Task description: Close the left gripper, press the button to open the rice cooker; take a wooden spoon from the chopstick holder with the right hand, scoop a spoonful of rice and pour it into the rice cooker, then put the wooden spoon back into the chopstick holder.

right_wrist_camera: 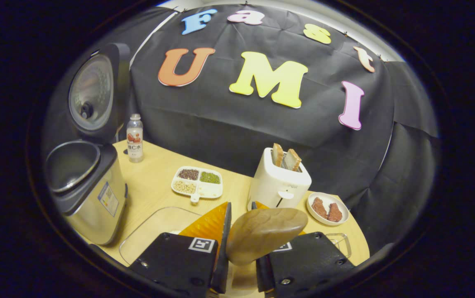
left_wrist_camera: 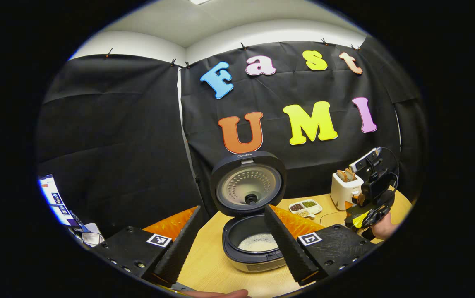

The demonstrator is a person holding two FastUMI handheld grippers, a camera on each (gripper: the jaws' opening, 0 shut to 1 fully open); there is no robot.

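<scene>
Pale wood made up the table (right_wrist_camera: 154, 182), its smooth top carrying everything else. The cooker (right_wrist_camera: 88, 186) stood at its left in the right gripper view, a brushed-metal drum with a dark rim, its round lid (left_wrist_camera: 248, 184) tipped up and back to show a dimpled metal inner plate. In the left gripper view white rice (left_wrist_camera: 258, 242) lay in the dark pot. A boxy white toaster (right_wrist_camera: 278, 184) held two slices of bread, with a four-part white dish (right_wrist_camera: 197, 182) of beans and grains to its left, a small round plate (right_wrist_camera: 327, 209) to its right and a clear bottle (right_wrist_camera: 135, 138) by the cooker. The left gripper (left_wrist_camera: 233, 244) hung with its ribbed wedge fingers spread wide apart, the cooker between and beyond them. The right gripper (right_wrist_camera: 241, 244) had its fingers pressed in on the spoon (right_wrist_camera: 264, 234), whose smooth oval wooden bowl rose just above the jaws, tilted right.
</scene>
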